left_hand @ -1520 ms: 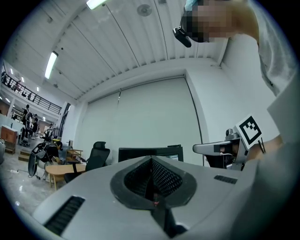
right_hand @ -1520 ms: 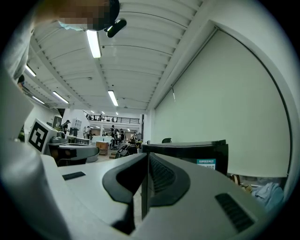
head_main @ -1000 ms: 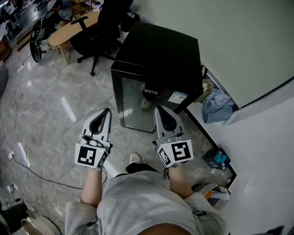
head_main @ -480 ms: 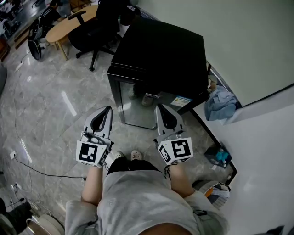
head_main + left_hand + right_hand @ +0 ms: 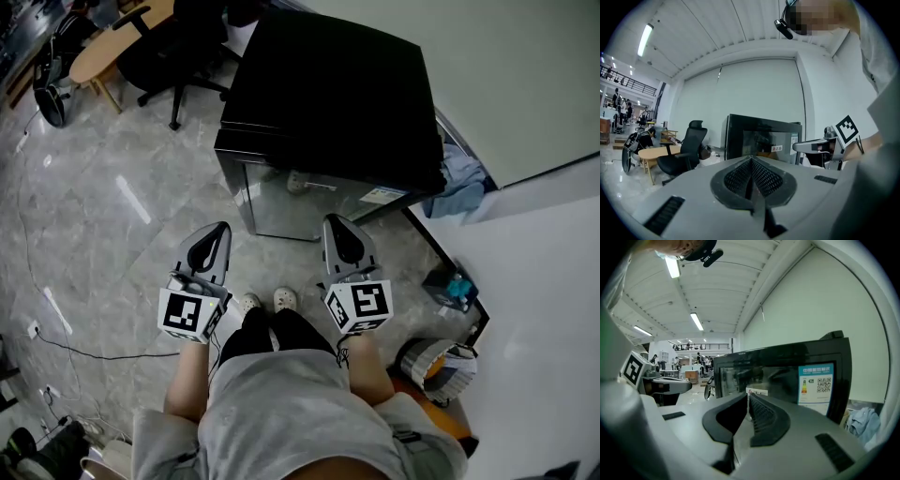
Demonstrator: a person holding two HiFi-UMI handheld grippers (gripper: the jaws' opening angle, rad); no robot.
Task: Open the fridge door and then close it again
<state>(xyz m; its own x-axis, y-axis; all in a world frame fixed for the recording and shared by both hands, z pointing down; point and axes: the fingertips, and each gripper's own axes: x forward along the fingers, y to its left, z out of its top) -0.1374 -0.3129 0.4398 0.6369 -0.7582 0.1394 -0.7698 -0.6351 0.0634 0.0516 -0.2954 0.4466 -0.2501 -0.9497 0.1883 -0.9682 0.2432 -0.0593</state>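
The fridge (image 5: 328,103) stands shut. The left gripper (image 5: 217,228) and right gripper (image 5: 335,223), both closed and empty, aim at it, seemingly approaching.

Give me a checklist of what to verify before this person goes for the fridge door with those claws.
1. Fridge door closed to start with: ok, it sits flush with the front.
2. Left claw empty: ok, its jaws are together on nothing.
3. Right claw empty: ok, its jaws are together on nothing.
4. Claws at the door: not ok, both are short of it and touch nothing.
5. Claws opened for a grab: not ok, both are shut.
6. Handle or edge to pull found: cannot tell, no handle shows in any view.
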